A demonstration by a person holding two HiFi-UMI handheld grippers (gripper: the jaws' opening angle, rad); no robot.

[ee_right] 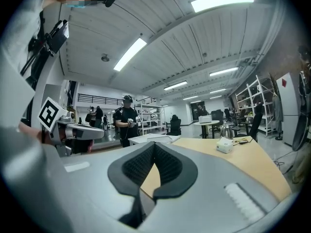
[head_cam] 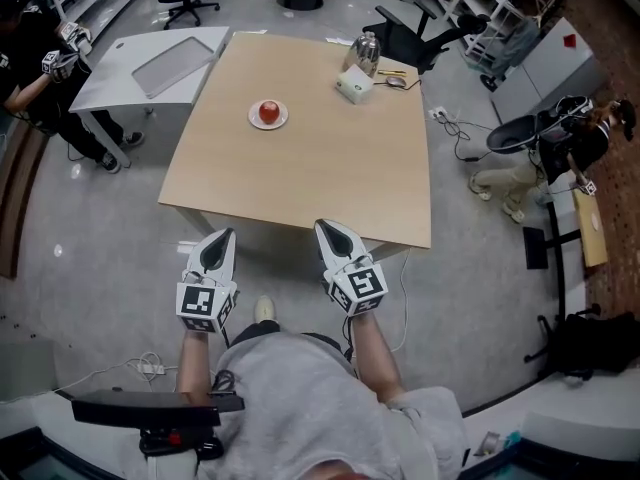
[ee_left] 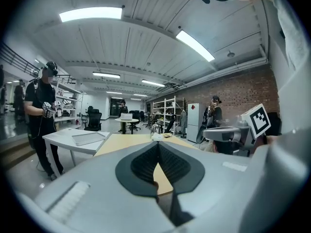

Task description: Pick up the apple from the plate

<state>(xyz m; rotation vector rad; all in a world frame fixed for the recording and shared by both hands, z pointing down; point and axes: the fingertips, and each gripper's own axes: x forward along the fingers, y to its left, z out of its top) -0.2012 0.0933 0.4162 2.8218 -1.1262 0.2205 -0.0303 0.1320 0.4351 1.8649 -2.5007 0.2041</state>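
Furthest left in the head view, a person in dark clothes (head_cam: 28, 66) stands beside a white rectangular worktop (head_cam: 108, 80) that carries a flat grey tray (head_cam: 172, 62).

Next comes the left claw (head_cam: 223, 238), held in the person's left hand just off the near edge of the pale wooden square worktop (head_cam: 310, 173) and pointing toward it. Its own view shows the left claw (ee_left: 158, 144) narrow, its dark ribbed pads meeting at the tips, with only the wooden surface seen through the gap behind them and nothing gripped.

Beyond it, on the far half of the wooden worktop and a little left of centre, the red round apple (head_cam: 269, 111) sits upright on a small white round plate (head_cam: 254, 121), well apart from both claws.

Then the right claw (head_cam: 327, 232) hovers at the same near edge, beside the left one. Its own view shows the right claw (ee_right: 154, 144) likewise closed tip to tip and empty.

Toward the far right corner stand a small white box (head_cam: 354, 86) and, just behind it, a shiny metal kettle (head_cam: 364, 52). A black office chair (head_cam: 415, 30) stands past that corner.
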